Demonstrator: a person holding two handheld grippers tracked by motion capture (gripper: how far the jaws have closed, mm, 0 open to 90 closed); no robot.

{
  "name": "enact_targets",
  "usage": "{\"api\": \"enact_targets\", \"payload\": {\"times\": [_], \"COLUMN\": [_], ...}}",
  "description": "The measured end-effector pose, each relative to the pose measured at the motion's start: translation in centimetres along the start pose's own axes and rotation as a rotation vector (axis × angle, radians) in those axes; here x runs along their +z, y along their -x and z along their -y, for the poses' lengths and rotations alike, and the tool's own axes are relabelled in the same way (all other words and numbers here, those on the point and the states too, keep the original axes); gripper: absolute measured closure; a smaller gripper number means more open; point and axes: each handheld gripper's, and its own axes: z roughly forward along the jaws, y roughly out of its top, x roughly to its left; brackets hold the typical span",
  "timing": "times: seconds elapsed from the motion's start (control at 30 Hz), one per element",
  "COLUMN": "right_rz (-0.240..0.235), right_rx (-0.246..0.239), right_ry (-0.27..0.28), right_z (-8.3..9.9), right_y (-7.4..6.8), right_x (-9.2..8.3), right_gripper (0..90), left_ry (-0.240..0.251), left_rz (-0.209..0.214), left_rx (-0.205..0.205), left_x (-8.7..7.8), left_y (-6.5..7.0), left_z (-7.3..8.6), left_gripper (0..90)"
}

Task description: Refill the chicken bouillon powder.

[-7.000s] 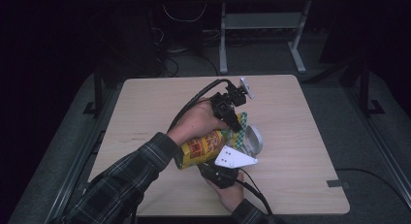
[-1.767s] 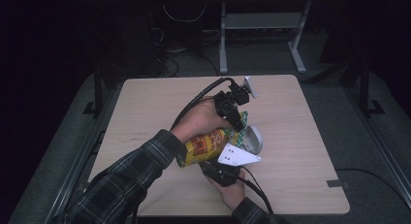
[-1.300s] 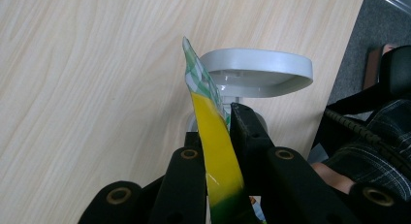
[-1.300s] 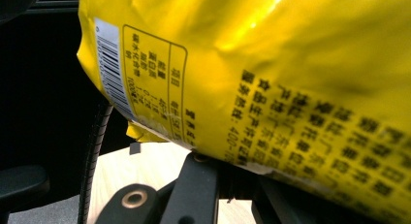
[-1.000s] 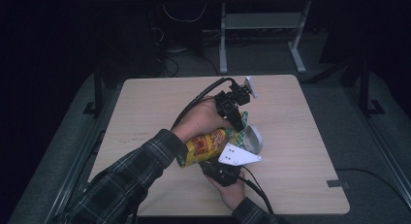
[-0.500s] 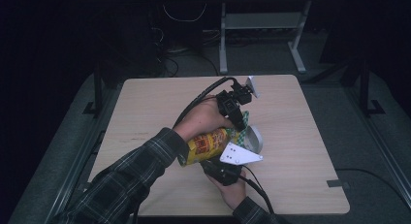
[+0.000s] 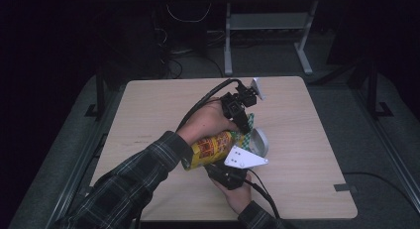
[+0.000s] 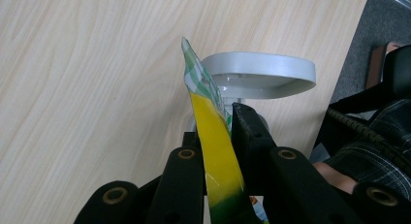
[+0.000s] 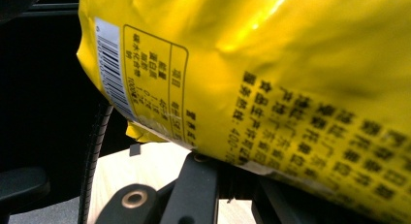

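Snack bag (image 7: pixel 214 145) is being held above the table (image 7: pixel 148 110) beside a grey bowl (image 7: pixel 259 142), its top edge being pinched by the left gripper (image 8: pixel 220 132); the right gripper's (image 7: pixel 229 172) grip cannot be told. Apparently it is being readied for tearing, which calls for opposed pulling.

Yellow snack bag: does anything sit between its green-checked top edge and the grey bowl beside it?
Nothing visible. The yellow foil snack bag, pinched in the left tool, has its top edge right beside the round grey bowl.
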Motion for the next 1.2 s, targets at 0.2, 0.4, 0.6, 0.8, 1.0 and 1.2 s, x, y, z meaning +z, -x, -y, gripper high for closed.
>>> {"api": "enact_targets", "payload": {"times": [0.2, 0.4, 0.6, 0.8, 1.0, 1.2], "right_rz": [0.001, 0.0, -0.001, 0.0, -0.001, -0.001], "right_rx": [0.004, 0.005, 0.006, 0.006, 0.006, 0.006], "right_ry": [-0.001, 0.001, 0.002, 0.001, 0.001, 0.001], "right_z": [-0.01, -0.02, -0.03, -0.04, -0.03, -0.02], "right_y": [0.06, 0.04, 0.01, 0.02, 0.02, 0.03], "right_x": [-0.04, -0.03, -0.03, -0.04, -0.02, -0.01], "right_gripper": [90.0, 90.0, 90.0, 90.0, 90.0, 90.0], "left_ry": [0.001, -0.002, -0.005, -0.004, -0.005, -0.005], "left_rz": [-0.001, -0.001, -0.001, 0.0, -0.001, -0.002], "left_rx": [0.0, -0.001, 0.003, 0.001, -0.002, -0.003], "left_x": [0.06, 0.07, 0.09, 0.12, 0.15, 0.17], "left_y": [0.03, 0.09, 0.1, 0.11, 0.11, 0.11], "left_z": [-0.07, -0.08, -0.1, -0.1, -0.1, -0.09], "left_gripper": [80.9, 80.9, 80.9, 81.0, 80.9, 80.9]}}
